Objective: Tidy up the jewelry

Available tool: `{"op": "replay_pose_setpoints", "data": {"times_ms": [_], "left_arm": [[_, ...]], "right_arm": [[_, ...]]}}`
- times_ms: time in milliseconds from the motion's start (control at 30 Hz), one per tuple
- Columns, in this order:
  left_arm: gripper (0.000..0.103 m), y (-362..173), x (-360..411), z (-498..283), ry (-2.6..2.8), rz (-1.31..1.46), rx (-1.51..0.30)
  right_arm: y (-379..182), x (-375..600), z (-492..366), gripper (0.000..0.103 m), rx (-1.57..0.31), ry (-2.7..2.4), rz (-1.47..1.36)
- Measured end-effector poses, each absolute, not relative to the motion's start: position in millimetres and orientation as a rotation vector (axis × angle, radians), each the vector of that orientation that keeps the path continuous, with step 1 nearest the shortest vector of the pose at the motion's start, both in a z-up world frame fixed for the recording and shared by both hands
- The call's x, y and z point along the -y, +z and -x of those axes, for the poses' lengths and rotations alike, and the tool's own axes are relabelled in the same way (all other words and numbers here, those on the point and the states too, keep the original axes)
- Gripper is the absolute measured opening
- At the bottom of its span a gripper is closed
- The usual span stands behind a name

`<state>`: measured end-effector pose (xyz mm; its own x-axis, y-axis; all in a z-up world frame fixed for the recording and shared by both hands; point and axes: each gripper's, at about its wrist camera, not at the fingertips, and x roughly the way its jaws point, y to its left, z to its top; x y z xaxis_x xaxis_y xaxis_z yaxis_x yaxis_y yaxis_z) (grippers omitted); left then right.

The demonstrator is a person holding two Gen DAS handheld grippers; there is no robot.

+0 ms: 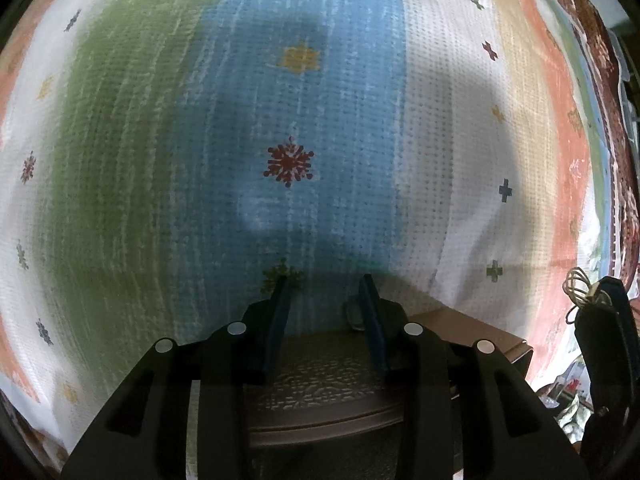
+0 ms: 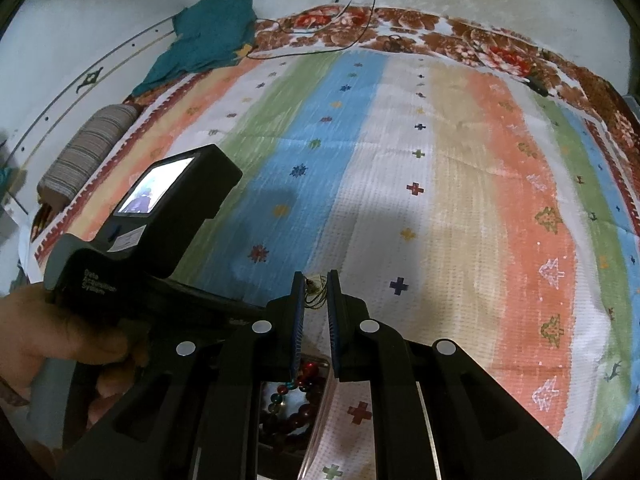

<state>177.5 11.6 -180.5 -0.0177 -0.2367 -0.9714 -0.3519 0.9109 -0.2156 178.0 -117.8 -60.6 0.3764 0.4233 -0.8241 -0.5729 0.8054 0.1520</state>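
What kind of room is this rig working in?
Likely a bedroom: the work surface looks like a bed under a striped, motif-printed bedspread, with a rolled bolster at its edge and teal clothing against the wall. A floral blanket shows underneath.

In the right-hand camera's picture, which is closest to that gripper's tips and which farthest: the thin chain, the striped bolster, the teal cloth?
1. Thin chain: pinched in the right gripper.
2. Striped bolster: far left, on the bed's edge.
3. Teal cloth: top left, against the wall.
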Motion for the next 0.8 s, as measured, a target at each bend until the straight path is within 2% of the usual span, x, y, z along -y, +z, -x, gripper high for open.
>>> {"op": "replay_pose_setpoints", "data": {"times_ms": [33, 67, 100, 300, 800], "left_arm": [[0.028, -180.6, -11.8, -176.1, 0.104, 0.463, -1.607], [0.016, -181.3, -11.8, -174.5, 0.129, 0.449, -1.613], [0.009, -181.9, -14.7, -175.3, 0.146, 0.435, -1.617], [0.0, -177.2, -19.0, -171.4, 0.137, 0.424, -1.614], [0.0, -159.5, -22.7, -174.8, 0.111, 0.371, -1.581]], "right_arm": [[-60.8, 118.4, -178.1, 0.012, -1.0, 0.643, 0.168], [-60.3, 119.2, -178.1, 0.012, -1.001, 0.645, 0.166], [-59.5, 120.2, -178.2, 0.012, -1.002, 0.646, 0.163], [-57.2, 123.7, -178.8, 0.012, -1.006, 0.661, 0.153], [-53.2, 127.1, -178.6, 0.012, -1.007, 0.683, 0.142]]}}
